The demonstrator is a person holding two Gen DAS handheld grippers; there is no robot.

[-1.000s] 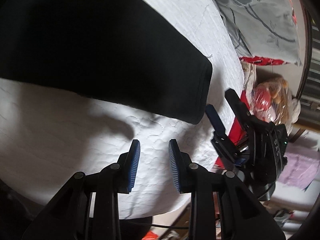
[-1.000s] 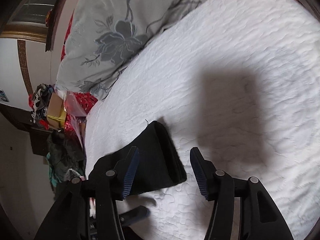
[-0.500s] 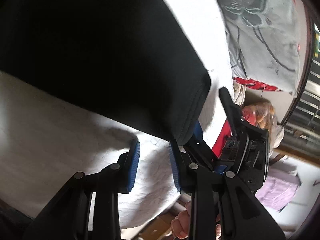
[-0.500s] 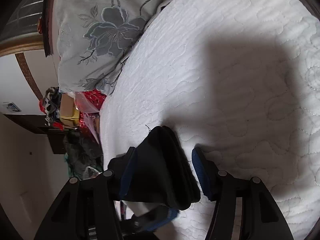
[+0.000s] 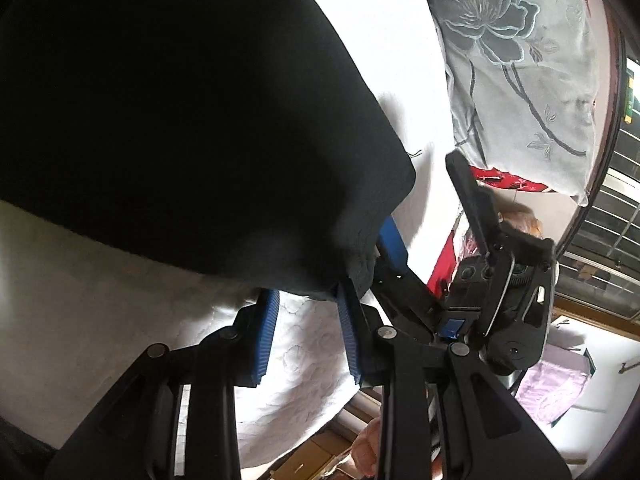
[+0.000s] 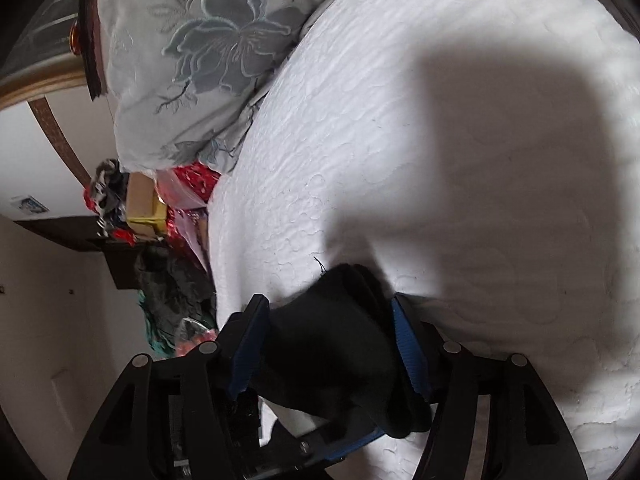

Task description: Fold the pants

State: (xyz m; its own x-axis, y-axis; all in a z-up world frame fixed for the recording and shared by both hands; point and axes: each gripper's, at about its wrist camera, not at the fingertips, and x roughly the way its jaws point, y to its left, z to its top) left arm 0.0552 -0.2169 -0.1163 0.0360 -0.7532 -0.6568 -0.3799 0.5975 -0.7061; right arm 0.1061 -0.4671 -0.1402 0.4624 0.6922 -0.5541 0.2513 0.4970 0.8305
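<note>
The black pants (image 5: 180, 112) lie on the white quilted bed (image 5: 100, 300) and fill the upper left of the left wrist view. Their hem corner (image 5: 396, 184) points right. My left gripper (image 5: 306, 292) sits at the lower edge of the leg, its blue pads a narrow gap apart with only quilt showing between them. My right gripper (image 6: 328, 300) straddles the hem end (image 6: 332, 344). Its jaws are opening, with the dark fabric lying between the blue pads. In the left wrist view the right gripper (image 5: 420, 190) comes in from the right at that corner.
A grey flowered pillow (image 6: 200, 60) lies at the head of the bed (image 6: 400, 120). Boxes and clothes (image 6: 140, 208) crowd the stand beside the bed's edge. A person's hand (image 5: 368, 448) shows below the left gripper. A broad shadow (image 6: 500, 160) covers the quilt ahead.
The right gripper has moved forward over the hem end, which now lies deep between its widened jaws. The left view has rolled and come closer to the leg's edge.
</note>
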